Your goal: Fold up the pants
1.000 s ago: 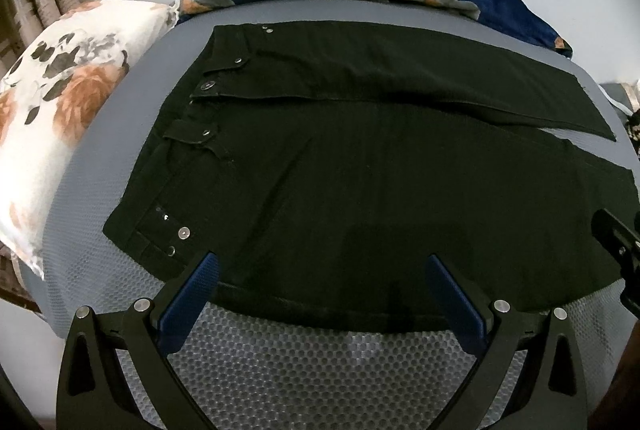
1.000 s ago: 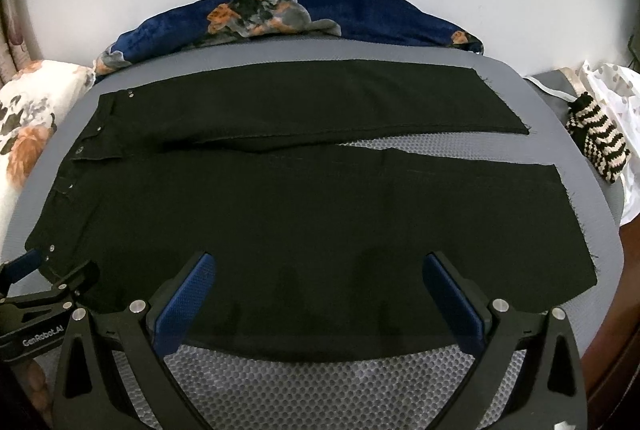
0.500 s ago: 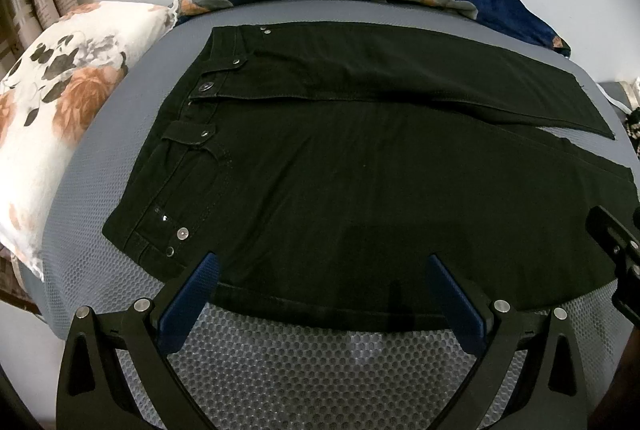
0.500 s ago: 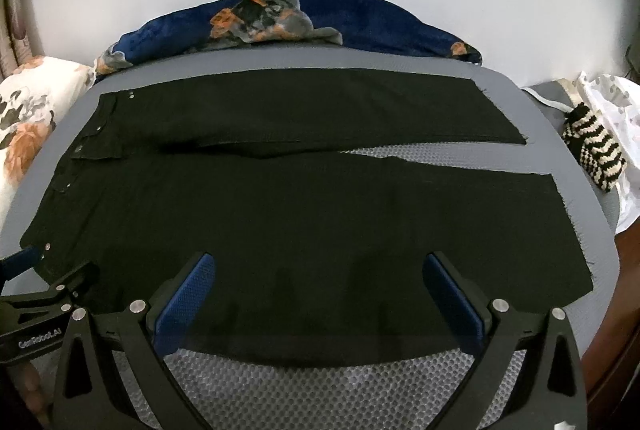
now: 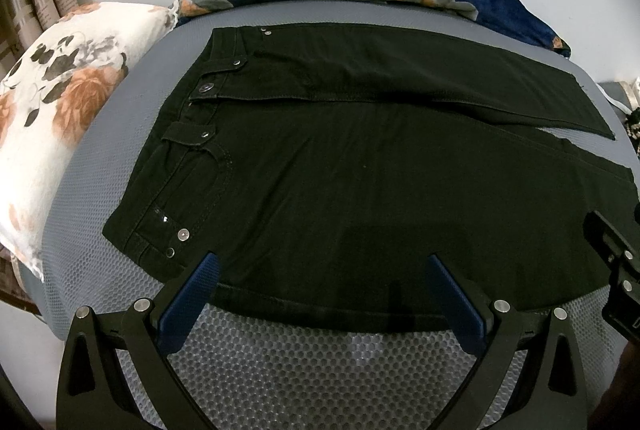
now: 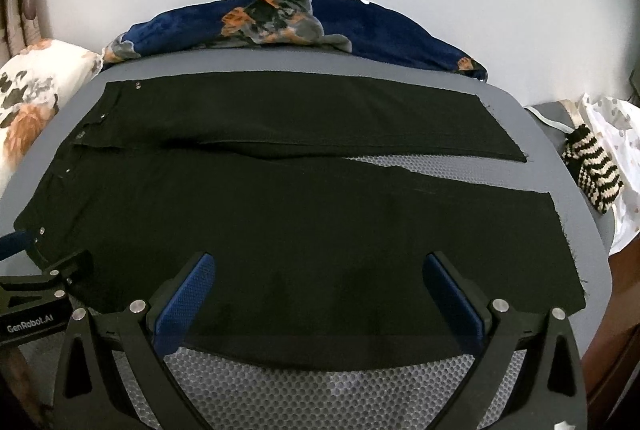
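Observation:
Black pants (image 5: 360, 166) lie flat across a grey mesh mattress (image 5: 304, 362), waistband to the left, legs running right and slightly apart at the hems. My left gripper (image 5: 320, 266) hovers open over the near edge of the pants by the hip, nothing between its blue pads. My right gripper (image 6: 318, 266) is open too, above the near leg (image 6: 320, 230). In the right wrist view the far leg (image 6: 304, 114) lies behind it, with a strip of mattress between the hems. Each gripper shows at the edge of the other's view.
A floral white pillow (image 5: 52, 110) sits left of the waistband. A dark blue floral blanket (image 6: 280, 26) runs along the wall behind the pants. A striped knit item (image 6: 592, 174) and white spotted cloth (image 6: 616, 134) lie at the right, beyond the hems.
Both views have shifted a little, the right one tilting so the pants sit lower in frame. The pants have not moved and both grippers stay open.

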{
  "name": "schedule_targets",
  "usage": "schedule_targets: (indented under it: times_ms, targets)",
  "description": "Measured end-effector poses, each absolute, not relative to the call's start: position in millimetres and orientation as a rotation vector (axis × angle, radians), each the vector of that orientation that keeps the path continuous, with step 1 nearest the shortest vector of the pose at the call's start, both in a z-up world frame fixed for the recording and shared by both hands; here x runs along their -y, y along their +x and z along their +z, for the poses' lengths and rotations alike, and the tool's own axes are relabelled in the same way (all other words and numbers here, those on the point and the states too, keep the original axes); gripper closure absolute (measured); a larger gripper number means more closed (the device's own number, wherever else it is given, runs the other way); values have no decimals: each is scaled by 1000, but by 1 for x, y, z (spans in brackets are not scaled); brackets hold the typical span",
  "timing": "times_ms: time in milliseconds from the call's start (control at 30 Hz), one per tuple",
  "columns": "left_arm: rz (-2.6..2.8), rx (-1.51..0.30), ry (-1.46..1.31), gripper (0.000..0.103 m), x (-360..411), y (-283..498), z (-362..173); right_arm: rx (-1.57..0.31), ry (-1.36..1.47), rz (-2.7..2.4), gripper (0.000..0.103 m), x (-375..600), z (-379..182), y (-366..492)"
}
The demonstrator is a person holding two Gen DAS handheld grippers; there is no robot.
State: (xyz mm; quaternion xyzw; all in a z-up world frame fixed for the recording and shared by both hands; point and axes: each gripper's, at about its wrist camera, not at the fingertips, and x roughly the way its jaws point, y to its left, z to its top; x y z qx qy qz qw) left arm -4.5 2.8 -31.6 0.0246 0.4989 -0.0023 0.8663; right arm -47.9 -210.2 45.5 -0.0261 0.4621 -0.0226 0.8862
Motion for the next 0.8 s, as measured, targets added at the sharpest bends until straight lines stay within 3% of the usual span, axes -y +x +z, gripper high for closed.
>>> schedule_targets:
  times_ms: [800]
  targets:
    - [-2, -1047, 56, 1, -6, -2, -34, -1004, 4, -76, 0, 224, 33, -45]
